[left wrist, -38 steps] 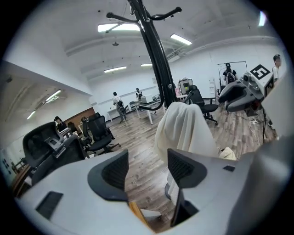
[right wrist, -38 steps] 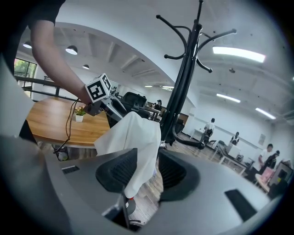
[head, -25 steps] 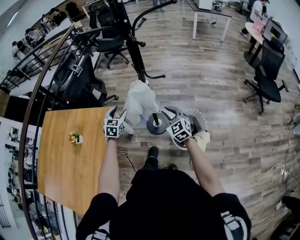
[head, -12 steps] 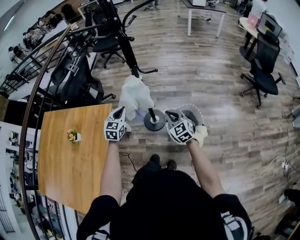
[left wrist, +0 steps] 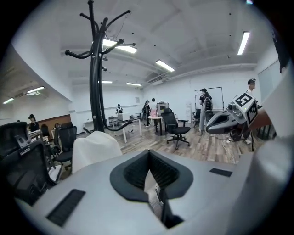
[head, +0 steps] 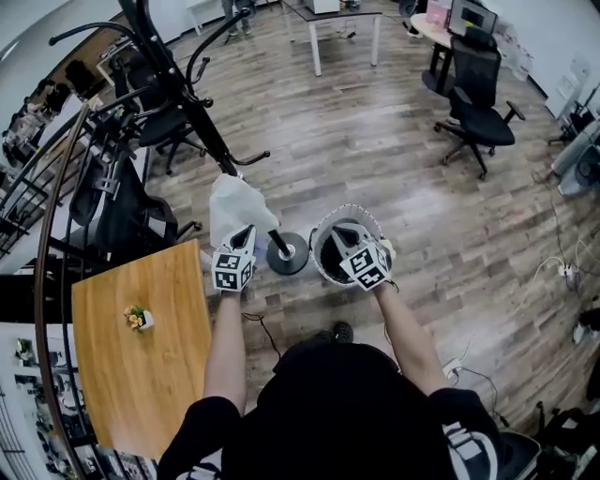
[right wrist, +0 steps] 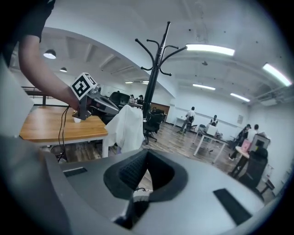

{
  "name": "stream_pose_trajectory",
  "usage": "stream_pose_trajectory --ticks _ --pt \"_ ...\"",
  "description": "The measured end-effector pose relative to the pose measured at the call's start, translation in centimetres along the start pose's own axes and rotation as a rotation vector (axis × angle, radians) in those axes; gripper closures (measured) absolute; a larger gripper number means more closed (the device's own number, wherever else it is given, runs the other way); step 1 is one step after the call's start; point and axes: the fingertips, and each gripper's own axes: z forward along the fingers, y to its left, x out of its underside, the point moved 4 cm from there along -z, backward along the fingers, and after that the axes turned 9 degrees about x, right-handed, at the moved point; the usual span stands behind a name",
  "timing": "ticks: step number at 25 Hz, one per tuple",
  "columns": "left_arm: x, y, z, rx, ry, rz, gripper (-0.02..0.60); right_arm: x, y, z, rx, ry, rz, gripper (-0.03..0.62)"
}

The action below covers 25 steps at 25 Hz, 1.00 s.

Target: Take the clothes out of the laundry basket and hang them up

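Observation:
A white garment (head: 234,204) hangs on the black coat rack (head: 192,112), just beyond my left gripper (head: 247,231). That gripper is shut, clear of the cloth, with nothing seen between its jaws (left wrist: 148,153). To its right stands the round white-rimmed laundry basket (head: 316,251), its inside dark. My right gripper (head: 339,231) hovers over the basket, shut (right wrist: 145,158), with no cloth clearly in its jaws. A small cream patch (head: 385,248) shows by the right hand at the basket's rim; I cannot tell what it is. The garment (left wrist: 94,148) (right wrist: 126,128) appears in both gripper views.
The rack's round base (head: 286,254) sits between the grippers on the wood floor. A wooden table (head: 141,375) with a small flower pot (head: 136,319) is at my left. Black office chairs (head: 122,202) (head: 476,112) and a white desk (head: 342,28) stand around. People stand far back.
My left gripper, open at the white garment a second ago, is now shut and drawn back from it. The right gripper now sits over the basket's opening. The view has swung left.

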Motion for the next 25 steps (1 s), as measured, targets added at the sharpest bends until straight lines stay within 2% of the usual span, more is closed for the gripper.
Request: stream_pose_trajectory --ticks 7,14,18,25 --pt "-1.6 -3.5 5.4 0.198 -0.002 0.038 0.56 3.6 -2.8 -5.5 0.18 0.113 0.073 0.585" --pt "-1.1 -7.6 8.7 0.369 0.004 0.071 0.56 7.8 -3.8 -11.4 0.348 0.216 0.155 0.585" --pt "-0.1 -9.6 9.4 0.431 0.025 0.069 0.56 9.8 -3.9 -14.4 0.415 0.265 0.19 0.585" --pt "1.8 -12.7 10.1 0.501 0.053 0.054 0.56 12.6 -3.8 -16.7 0.465 0.317 0.231 0.585"
